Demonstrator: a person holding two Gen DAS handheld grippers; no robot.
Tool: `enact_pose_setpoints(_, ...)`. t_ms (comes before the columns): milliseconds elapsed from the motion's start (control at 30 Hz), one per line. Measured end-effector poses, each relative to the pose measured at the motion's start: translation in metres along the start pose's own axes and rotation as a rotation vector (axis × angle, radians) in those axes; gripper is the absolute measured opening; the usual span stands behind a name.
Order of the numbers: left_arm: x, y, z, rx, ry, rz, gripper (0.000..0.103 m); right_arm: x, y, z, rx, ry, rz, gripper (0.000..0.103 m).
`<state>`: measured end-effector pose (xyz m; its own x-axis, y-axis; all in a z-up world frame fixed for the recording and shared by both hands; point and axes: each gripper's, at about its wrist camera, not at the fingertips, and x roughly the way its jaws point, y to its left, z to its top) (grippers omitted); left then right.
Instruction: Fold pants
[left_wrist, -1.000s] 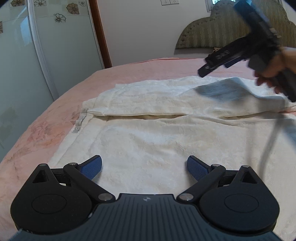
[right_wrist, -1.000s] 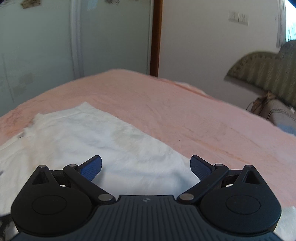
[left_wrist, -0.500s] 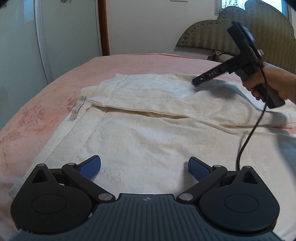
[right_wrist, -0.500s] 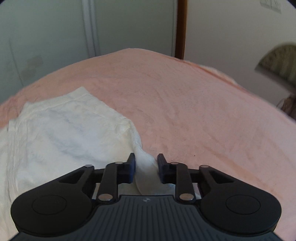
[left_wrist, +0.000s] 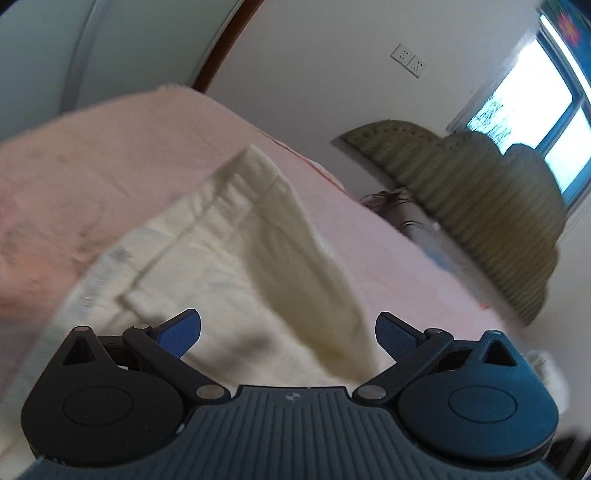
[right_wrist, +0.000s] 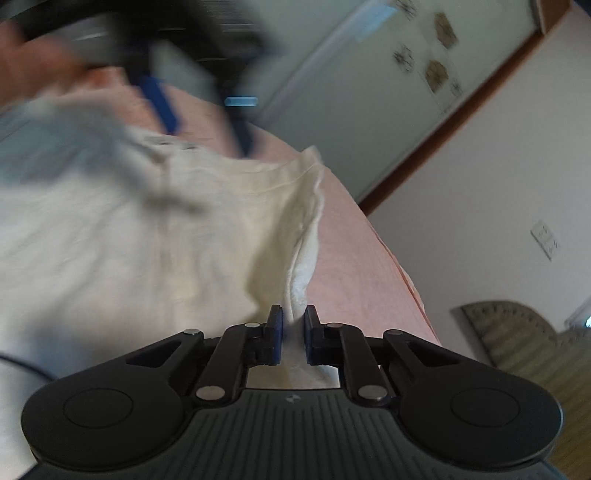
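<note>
Left gripper (left_wrist: 288, 330) gapes wide over the cream pants (left_wrist: 229, 280); right gripper (right_wrist: 293, 332) pinches their edge.

Since a second ago both views have rolled, the right jaws have just been closing on cloth, and the pants lift off the pink bed (left_wrist: 85, 162) toward its far edge.

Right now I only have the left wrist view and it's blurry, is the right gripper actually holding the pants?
Observer: Yes. The right gripper has just been closing and is shut on a fold of the cream pants.
Operator: Which part of them?
Observer: An edge beside the pink bedspread, with the cloth rising from the pads in a ridge.
Operator: Can you see my left gripper from there?
Observer: Yes, blurred at the upper left, its blue fingers over the pants and apart.
</note>
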<state>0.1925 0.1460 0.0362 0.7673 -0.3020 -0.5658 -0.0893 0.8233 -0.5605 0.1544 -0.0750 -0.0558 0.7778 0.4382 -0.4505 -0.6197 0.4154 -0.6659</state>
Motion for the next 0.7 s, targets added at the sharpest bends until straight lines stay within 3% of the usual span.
enact_pose_setpoints(133, 0.029, -0.002, 0.02, -0.073, 0.027, -0.009, 0.102, -0.013, 0.023, -0.006, -0.033, 0.007, 0.018, 0.011)
enact_pose_setpoints(267, 0.059, 0.002, 0.034, -0.134, 0.05, 0.066, 0.097, -0.014, 0.025, -0.012, 0.006, 0.002, 0.026, 0.011)
enact_pose_setpoints(300, 0.065, 0.006, 0.039, -0.16, 0.051, 0.081, 0.091, -0.013, 0.024, -0.012, 0.014, -0.001, 0.025, 0.011)
enact_pose_setpoints(333, 0.068, 0.009, 0.041, -0.186, 0.047, 0.084, 0.066, -0.012, 0.024, -0.013, 0.019, -0.003, 0.022, 0.011)
enact_pose_setpoints(367, 0.07, 0.013, 0.042, -0.209, 0.053, 0.074, 0.05, -0.013, 0.024, -0.013, 0.026, -0.004, 0.019, 0.011)
enact_pose_setpoints(400, 0.072, 0.016, 0.041, -0.227, 0.072, 0.059, 0.023, -0.013, 0.024, -0.014, 0.033, -0.006, 0.016, 0.011)
enact_pose_setpoints(433, 0.073, 0.018, 0.04, -0.241, 0.084, 0.038, 0.014, -0.013, 0.023, -0.013, 0.041, -0.009, 0.008, 0.011)
enact_pose_setpoints(500, 0.063, 0.019, 0.034, -0.211, 0.04, 0.041, 0.006, -0.011, 0.022, -0.012, 0.058, -0.005, -0.007, 0.012)
enact_pose_setpoints(567, 0.047, 0.015, 0.028, -0.16, 0.003, 0.04, 0.005, -0.009, 0.021, -0.013, 0.05, -0.01, -0.038, 0.014)
enact_pose_setpoints(633, 0.028, 0.012, 0.021, -0.121, -0.034, 0.021, 0.005, -0.005, 0.015, -0.014, 0.056, 0.004, -0.065, 0.025)
enact_pose_setpoints(700, 0.005, 0.01, 0.013, -0.092, -0.066, -0.001, 0.005, -0.001, 0.008, -0.014, 0.077, 0.024, -0.097, 0.03)
